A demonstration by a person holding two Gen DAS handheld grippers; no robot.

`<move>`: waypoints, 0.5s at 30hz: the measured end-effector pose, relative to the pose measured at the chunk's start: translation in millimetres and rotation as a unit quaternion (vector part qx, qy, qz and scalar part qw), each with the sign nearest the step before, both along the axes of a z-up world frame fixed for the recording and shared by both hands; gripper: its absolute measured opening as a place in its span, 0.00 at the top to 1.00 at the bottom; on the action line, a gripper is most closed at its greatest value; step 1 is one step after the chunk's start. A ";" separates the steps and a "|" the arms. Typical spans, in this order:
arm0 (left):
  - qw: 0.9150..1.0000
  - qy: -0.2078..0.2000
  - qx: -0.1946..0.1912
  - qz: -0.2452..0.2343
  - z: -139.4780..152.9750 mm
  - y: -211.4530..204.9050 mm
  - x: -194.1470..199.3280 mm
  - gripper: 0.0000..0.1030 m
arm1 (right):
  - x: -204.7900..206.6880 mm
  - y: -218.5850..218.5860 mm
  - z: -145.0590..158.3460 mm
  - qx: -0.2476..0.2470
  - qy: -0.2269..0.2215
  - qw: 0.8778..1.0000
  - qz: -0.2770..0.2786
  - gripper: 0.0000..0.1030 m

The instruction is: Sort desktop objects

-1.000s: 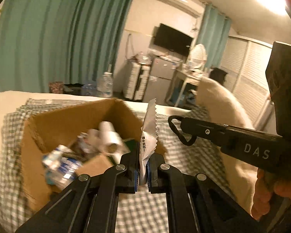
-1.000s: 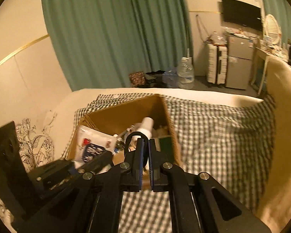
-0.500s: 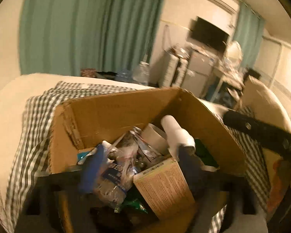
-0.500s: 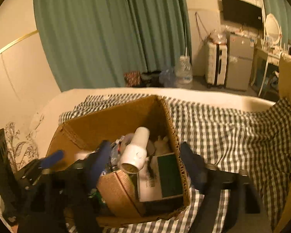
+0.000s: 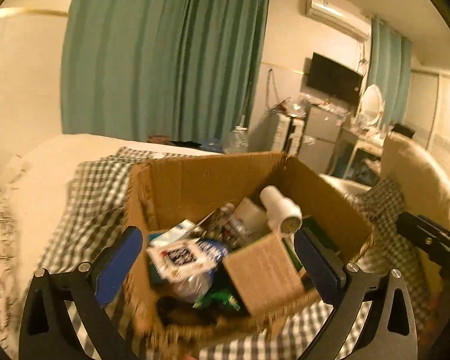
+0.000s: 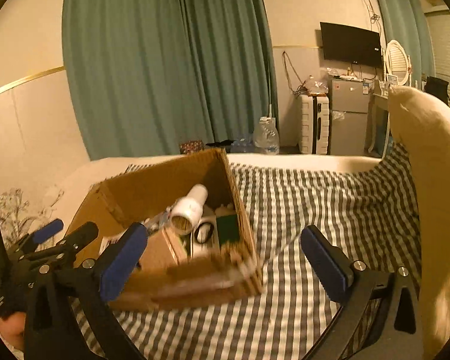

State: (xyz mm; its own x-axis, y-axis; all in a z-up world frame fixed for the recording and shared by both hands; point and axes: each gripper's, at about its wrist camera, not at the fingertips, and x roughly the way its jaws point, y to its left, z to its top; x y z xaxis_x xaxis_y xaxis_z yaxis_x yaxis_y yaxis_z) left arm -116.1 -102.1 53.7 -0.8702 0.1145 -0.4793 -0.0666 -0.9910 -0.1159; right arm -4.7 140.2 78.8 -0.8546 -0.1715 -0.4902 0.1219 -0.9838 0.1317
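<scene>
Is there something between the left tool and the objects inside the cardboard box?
Nothing visible. The left tool stands open above the cardboard box, its jaws having just opened, with the white bottle directly ahead.

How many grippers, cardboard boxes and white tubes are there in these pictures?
Grippers: 2, the left gripper and the right gripper; their jaws have just been opening, with nothing held between them.
Cardboard boxes: 2, the large box and the small carton inside it.
White tubes: 1, the white tube in the large box.
Total: 5
</scene>
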 end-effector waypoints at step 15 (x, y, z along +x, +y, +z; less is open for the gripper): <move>0.998 -0.042 -0.045 0.029 -7.2 31.0 33.3 0.00 | 12.3 11.7 -26.3 0.046 -0.042 0.997 -0.034 0.00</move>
State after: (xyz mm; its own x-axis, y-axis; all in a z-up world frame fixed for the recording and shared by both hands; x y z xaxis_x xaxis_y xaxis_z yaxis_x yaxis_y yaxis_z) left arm -82.8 -71.1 46.6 -0.8301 0.0174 -0.5574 -0.0016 -0.9996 -0.0287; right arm 7.6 152.0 52.5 -0.8184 -0.0652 -0.5709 0.0463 -0.9978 0.0477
